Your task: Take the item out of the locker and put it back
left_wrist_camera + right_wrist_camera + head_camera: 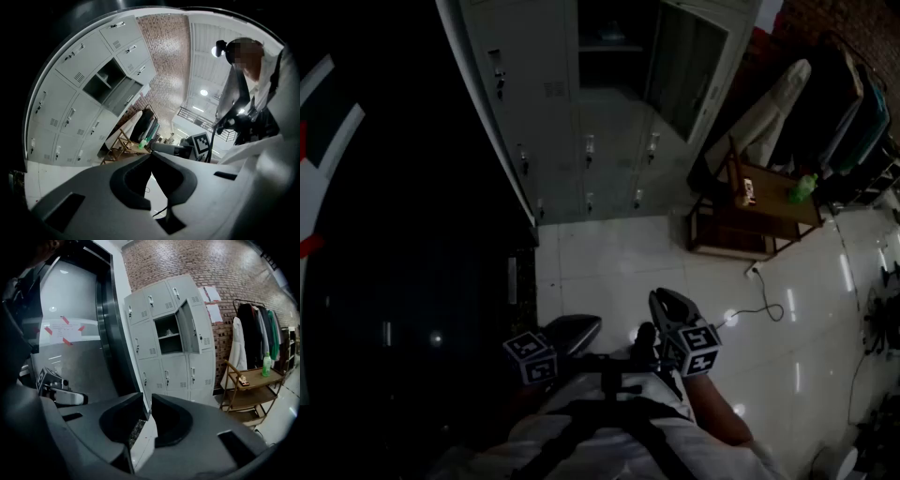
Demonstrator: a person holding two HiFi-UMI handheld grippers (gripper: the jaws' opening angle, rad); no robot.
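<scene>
Left gripper point(151, 157): sitting close against the person's body and pointing level, its fingers point(126, 180) meeting at the tips and gripping nothing
Right gripper point(146, 399): hanging beside it, tilting a little down toward the lockers, fingers point(173, 420) standing barely apart with nothing between them
Lockers point(581, 141): grey bank standing well ahead across the tiled floor point(609, 262); one upper compartment point(168, 333) showing open, its door point(185, 333) swinging out to the right
Item: presumably lying inside that compartment, too dim to make out
Wooden desk point(769, 202) carrying a green bottle point(803, 186): standing right of the lockers, seemingly no part of the job
Handling note: the reach is not yet beginning. Likely best done by walking in close, spreading the fingers wide before entering, steering clear of the door edge and shelf, and noting the item's spot for the return
</scene>
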